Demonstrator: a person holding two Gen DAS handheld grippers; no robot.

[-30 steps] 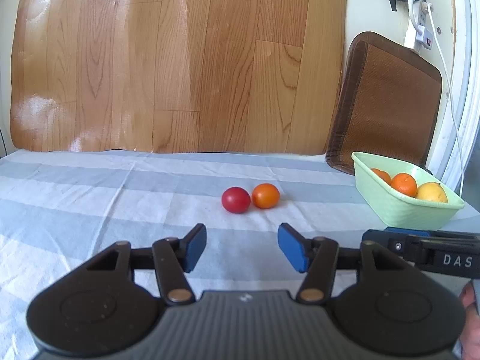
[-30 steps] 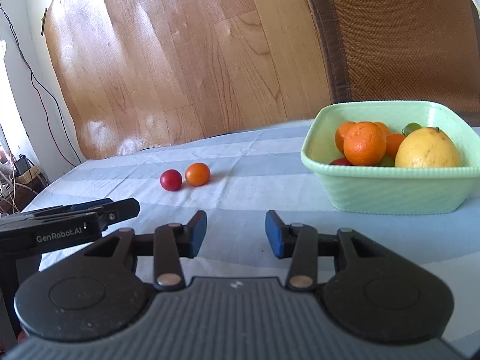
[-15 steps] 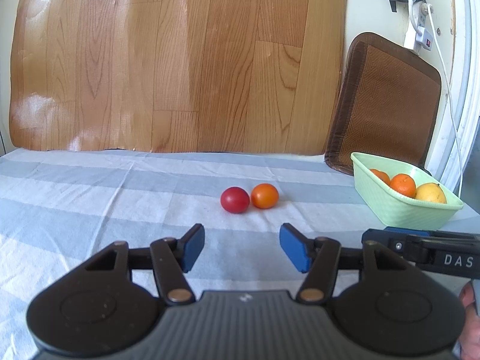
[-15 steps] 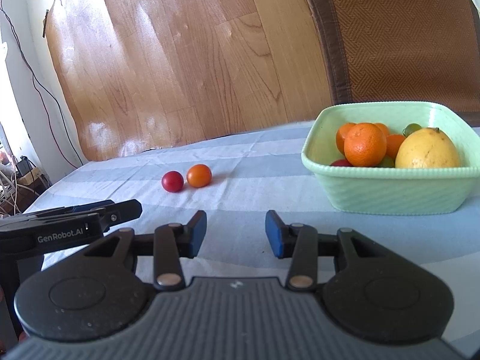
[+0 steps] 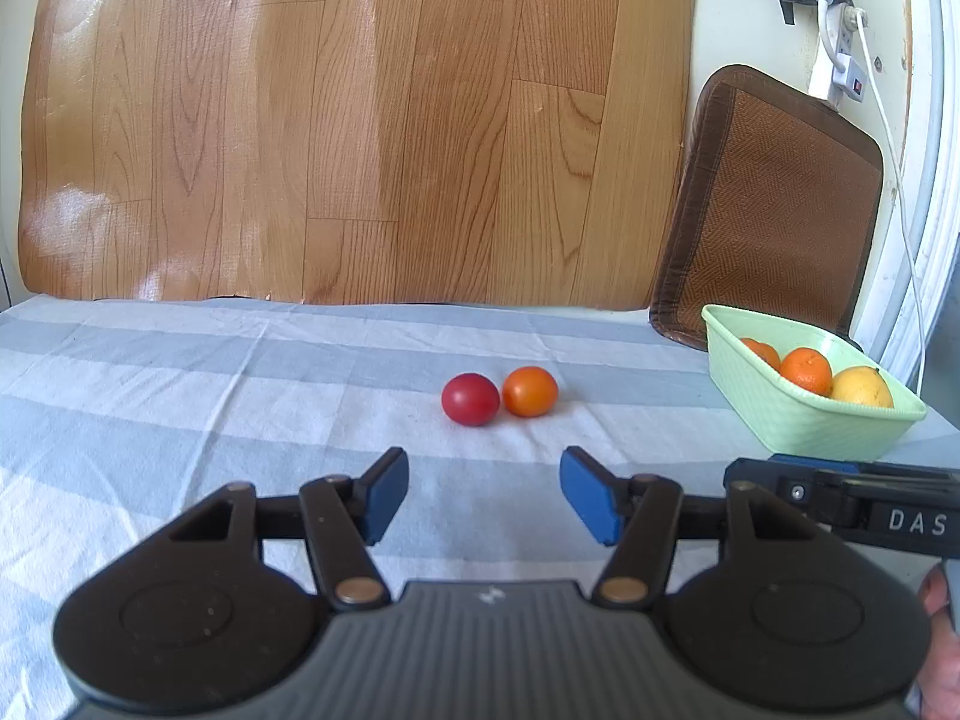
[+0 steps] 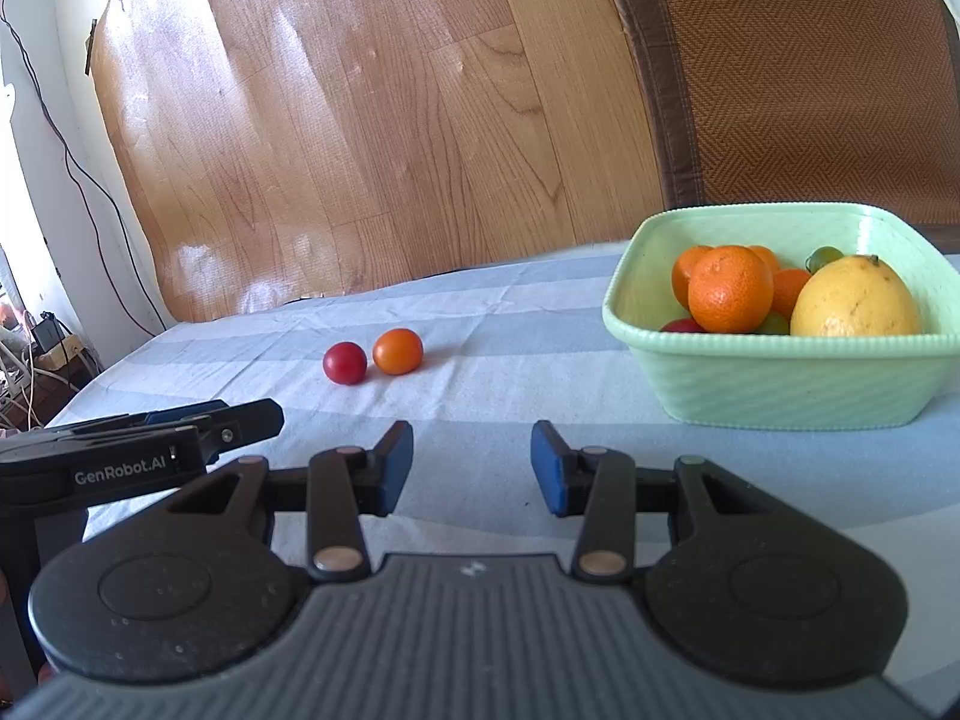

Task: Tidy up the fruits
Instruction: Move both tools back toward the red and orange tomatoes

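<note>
A red tomato (image 5: 470, 399) and an orange tomato (image 5: 530, 391) lie side by side on the striped cloth, touching or nearly so; both also show in the right wrist view, red (image 6: 344, 363) and orange (image 6: 397, 351). A pale green basket (image 6: 780, 372) at the right holds oranges (image 6: 729, 289), a yellow lemon (image 6: 855, 299) and smaller fruit; the basket also shows in the left wrist view (image 5: 798, 420). My left gripper (image 5: 483, 495) is open and empty, a short way in front of the two tomatoes. My right gripper (image 6: 472, 468) is open and empty, left of the basket.
A blue-and-white striped cloth (image 5: 180, 372) covers the table. A wood-pattern sheet (image 5: 360, 120) stands behind it. A brown woven mat (image 5: 774, 204) leans behind the basket. White cables and a power strip (image 5: 840, 54) hang on the wall at right.
The left gripper's jaws have opened slightly wider and the view has shifted a little; the right gripper has barely moved. The fruits have not moved.
</note>
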